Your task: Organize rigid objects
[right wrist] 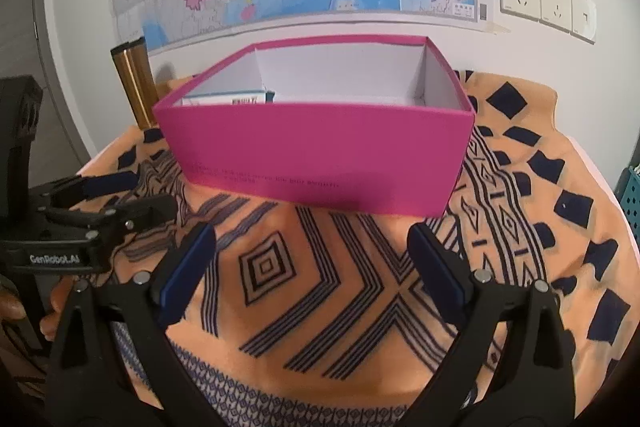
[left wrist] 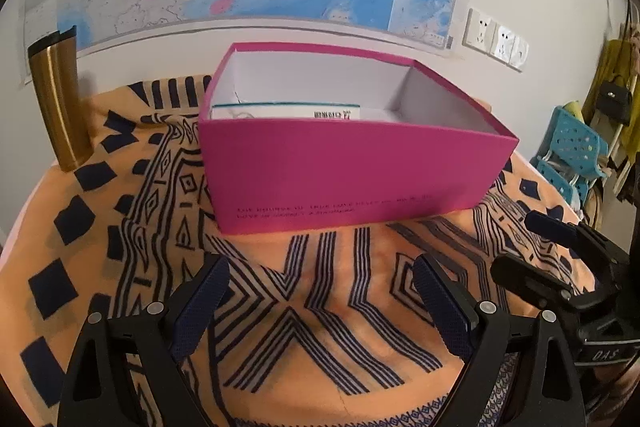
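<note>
A small white packet (left wrist: 286, 111) is tucked in the pink box (left wrist: 352, 171) on the patterned cloth (left wrist: 304, 327), while the left gripper (left wrist: 320, 291) and right gripper (right wrist: 310, 259) are held wide open, nothing gripped.

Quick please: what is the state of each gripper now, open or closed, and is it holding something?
Left gripper: open, holding nothing, above the patterned cloth.
Right gripper: open, holding nothing, facing the pink box.

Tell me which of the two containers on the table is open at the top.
The pink box: it has no lid, and its white inside holds a small white carton. The gold tumbler behind its left corner wears a black lid.
</note>
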A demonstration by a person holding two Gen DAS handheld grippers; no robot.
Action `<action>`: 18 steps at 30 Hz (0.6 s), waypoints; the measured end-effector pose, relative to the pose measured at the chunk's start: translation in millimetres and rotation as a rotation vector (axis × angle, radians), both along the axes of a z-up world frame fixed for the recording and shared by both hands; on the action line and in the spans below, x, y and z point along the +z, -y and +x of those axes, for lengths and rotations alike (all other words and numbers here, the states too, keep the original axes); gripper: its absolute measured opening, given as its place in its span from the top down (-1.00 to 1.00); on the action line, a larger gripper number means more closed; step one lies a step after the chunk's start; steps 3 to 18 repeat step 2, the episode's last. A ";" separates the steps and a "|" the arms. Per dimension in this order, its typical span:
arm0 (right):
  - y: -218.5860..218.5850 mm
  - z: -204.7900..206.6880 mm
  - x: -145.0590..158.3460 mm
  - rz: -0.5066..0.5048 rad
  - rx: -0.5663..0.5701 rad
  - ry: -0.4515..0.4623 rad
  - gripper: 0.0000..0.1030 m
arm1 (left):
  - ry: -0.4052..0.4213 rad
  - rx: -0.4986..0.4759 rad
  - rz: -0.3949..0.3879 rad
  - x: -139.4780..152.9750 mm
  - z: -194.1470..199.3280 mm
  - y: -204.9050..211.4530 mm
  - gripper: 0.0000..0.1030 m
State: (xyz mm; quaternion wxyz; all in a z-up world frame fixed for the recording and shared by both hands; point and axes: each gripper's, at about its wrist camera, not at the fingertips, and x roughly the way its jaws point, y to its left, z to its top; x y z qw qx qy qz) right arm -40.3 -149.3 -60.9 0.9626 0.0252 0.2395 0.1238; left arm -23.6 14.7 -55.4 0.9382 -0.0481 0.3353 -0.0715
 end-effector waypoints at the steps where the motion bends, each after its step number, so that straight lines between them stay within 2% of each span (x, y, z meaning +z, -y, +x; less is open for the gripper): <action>1: -0.1 -0.7 -1.3 0.001 0.001 -0.002 -0.88 | 0.000 0.007 0.006 -0.8 -0.9 1.2 -0.84; 18: -0.2 -1.1 -3.0 0.000 0.002 -0.006 -0.88 | 0.003 0.016 0.015 -1.2 -1.6 2.6 -0.84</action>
